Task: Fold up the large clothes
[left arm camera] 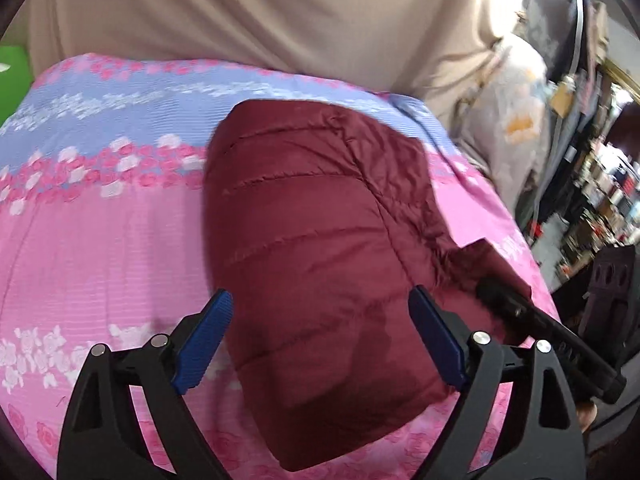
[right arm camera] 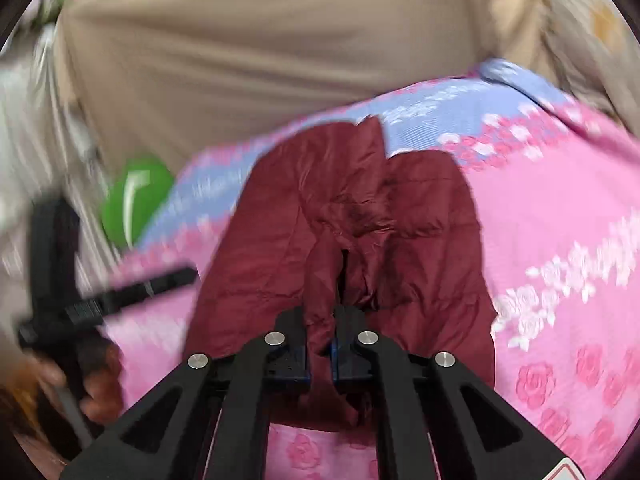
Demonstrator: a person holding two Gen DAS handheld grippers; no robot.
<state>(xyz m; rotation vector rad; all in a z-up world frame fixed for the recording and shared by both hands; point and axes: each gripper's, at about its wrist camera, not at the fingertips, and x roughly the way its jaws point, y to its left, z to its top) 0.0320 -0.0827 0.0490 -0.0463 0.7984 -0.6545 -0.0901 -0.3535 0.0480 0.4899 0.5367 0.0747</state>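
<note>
Our right claw (right arm camera: 320, 354) is clamped on a fold of the maroon jacket (left arm camera: 320, 248), which runs lengthwise away from us across the floral bed (left arm camera: 100, 248), while our left claw (left arm camera: 320, 332) hangs open above its near end; no writing is legible.

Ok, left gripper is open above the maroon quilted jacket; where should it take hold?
Judging by its pose, the near rounded edge of the maroon jacket, approached from the near side. The left gripper already straddles that puffy end, and the right gripper has pinched a fold beside it, so a matching grip seems best.
</note>
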